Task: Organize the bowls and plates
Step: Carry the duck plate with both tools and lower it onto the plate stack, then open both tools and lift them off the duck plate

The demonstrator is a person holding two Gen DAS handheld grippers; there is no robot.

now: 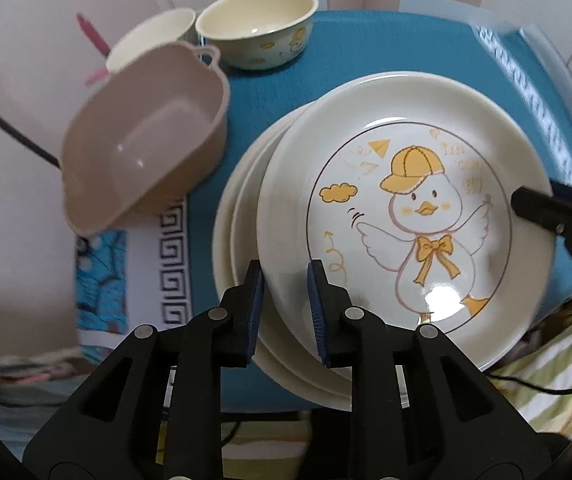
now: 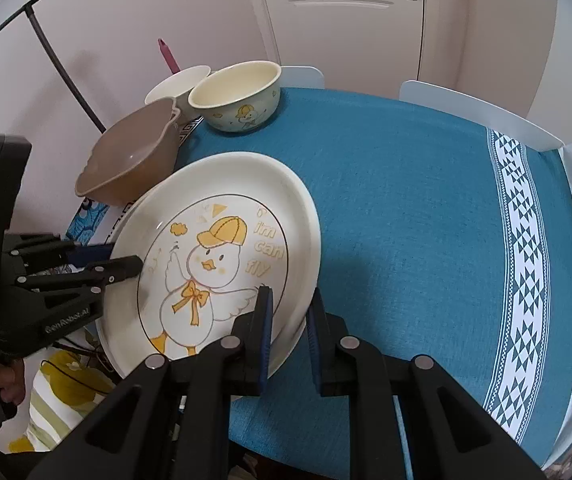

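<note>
A cream plate with a yellow duck print tops a stack of plates on the blue tablecloth. It also shows in the right wrist view, tilted. My left gripper straddles the near rim of the top plate, jaws shut on it. My right gripper straddles the opposite rim, jaws shut on it. A brown plastic bowl lies tilted at the table's left edge. A cream duck bowl and a white bowl stand behind it.
The blue tablecloth stretches right with a white patterned band. White chair backs stand behind the table. A door and wall lie beyond. A pink utensil handle sticks up behind the bowls.
</note>
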